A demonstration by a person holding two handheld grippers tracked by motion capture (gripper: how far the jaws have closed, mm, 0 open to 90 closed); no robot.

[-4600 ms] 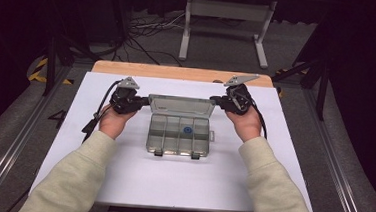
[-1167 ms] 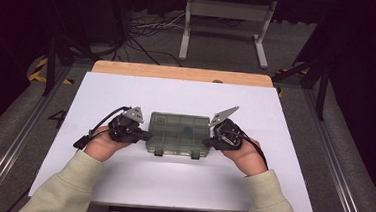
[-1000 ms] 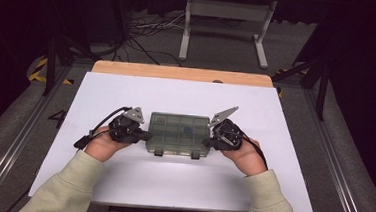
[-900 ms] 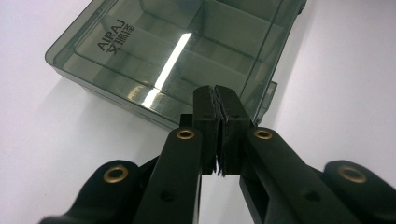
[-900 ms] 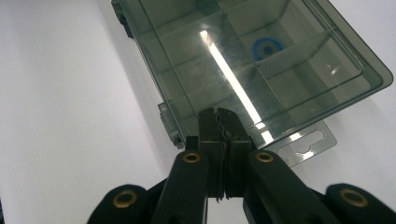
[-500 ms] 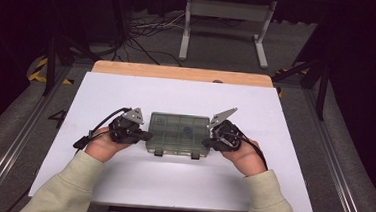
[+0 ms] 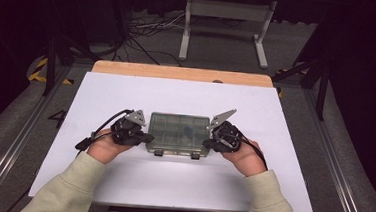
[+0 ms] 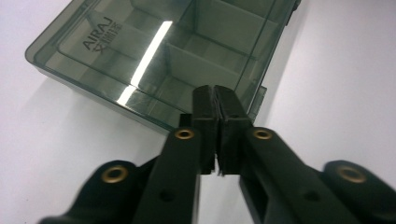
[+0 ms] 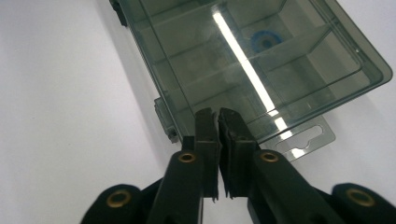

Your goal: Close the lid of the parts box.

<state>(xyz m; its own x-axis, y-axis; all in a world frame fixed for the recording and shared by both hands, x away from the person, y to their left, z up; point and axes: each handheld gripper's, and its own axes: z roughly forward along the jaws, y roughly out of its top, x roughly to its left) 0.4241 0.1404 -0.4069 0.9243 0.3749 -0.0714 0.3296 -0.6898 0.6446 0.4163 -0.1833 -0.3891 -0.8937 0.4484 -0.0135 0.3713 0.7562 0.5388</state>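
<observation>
Two grippers flank a smoky, see-through compartment box [image 7: 178, 134] that lies flat with its lid down on the white table [image 7: 170, 185], and each has its jaws pressed together with nothing between them. The left gripper [image 7: 147, 138] sits at the box's left end, its closed tips lying over the near left corner of the lid; in the left gripper view the fingertips [image 8: 205, 100] reach just past the box's edge, over the dark lid, though whether they press on it cannot be told. The right gripper [image 7: 206, 143] mirrors it at the right end, its closed tips over the near right corner. In the right gripper view the fingertips [image 9: 208, 122] lie over the lid's rim, with a clear hang tab [image 9: 306, 137] just to their right and a small latch [image 9: 164, 119] just to their left. Ahead of those fingertips, through the lid, a small blue round item [image 9: 264, 41] sits in one of the far compartments. In the high view two latches show on the box's near edge, between the two grippers. Both hands rest on the table behind their grippers.
</observation>
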